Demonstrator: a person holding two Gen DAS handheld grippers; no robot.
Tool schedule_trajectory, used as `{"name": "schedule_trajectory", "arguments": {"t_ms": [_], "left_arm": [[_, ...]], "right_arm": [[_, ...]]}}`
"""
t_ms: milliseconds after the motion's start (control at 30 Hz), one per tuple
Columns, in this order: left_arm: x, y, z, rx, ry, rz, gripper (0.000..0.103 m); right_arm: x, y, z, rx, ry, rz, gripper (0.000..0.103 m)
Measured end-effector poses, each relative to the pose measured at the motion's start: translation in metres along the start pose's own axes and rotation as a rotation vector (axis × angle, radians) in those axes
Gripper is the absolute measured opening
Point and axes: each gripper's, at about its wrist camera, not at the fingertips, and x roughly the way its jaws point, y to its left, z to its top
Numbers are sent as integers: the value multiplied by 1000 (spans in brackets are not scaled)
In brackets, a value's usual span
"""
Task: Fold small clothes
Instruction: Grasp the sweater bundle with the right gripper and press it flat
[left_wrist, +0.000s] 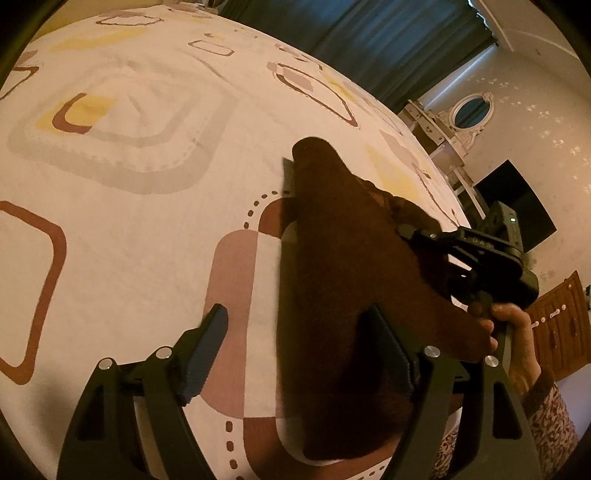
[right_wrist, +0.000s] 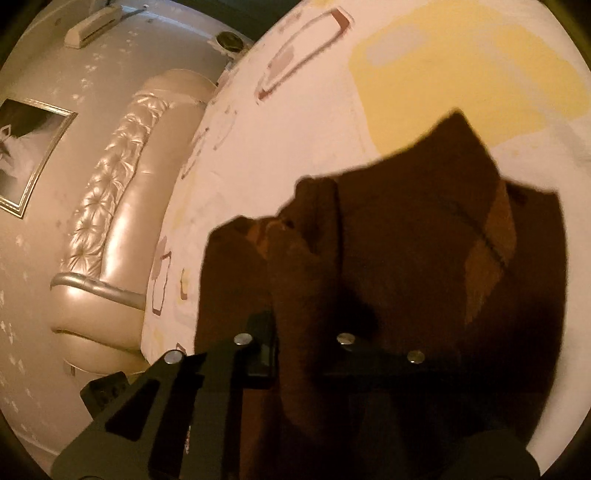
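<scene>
A small dark brown garment (left_wrist: 343, 295) lies lengthwise on the patterned bedspread (left_wrist: 129, 221). My left gripper (left_wrist: 299, 347) is open above its near end, one blue-padded finger (left_wrist: 207, 350) left of the cloth and the other finger (left_wrist: 391, 354) over it. The right gripper (left_wrist: 480, 258), held by a hand, is at the garment's right edge. In the right wrist view the brown garment (right_wrist: 406, 277) fills the lower middle, with a raised fold between the fingers of my right gripper (right_wrist: 306, 343), which is shut on it.
The bed has a padded cream headboard (right_wrist: 110, 221). A framed picture (right_wrist: 26, 155) hangs on the wall. Dark blue curtains (left_wrist: 369, 40), a white dresser with an oval mirror (left_wrist: 469, 110) and a black screen (left_wrist: 517, 199) stand beyond the bed's far side.
</scene>
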Motion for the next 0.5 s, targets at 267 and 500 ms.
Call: {"name": "schedule_trajectory", "arguments": {"t_ms": [267, 500], "left_arm": [[2, -38, 17, 110, -27, -20, 77], [28, -38, 12, 95, 29, 9, 77]], "right_arm": [[-62, -7, 18, -51, -163, -27, 7], [-50, -60, 19, 71, -86, -24, 14]]}}
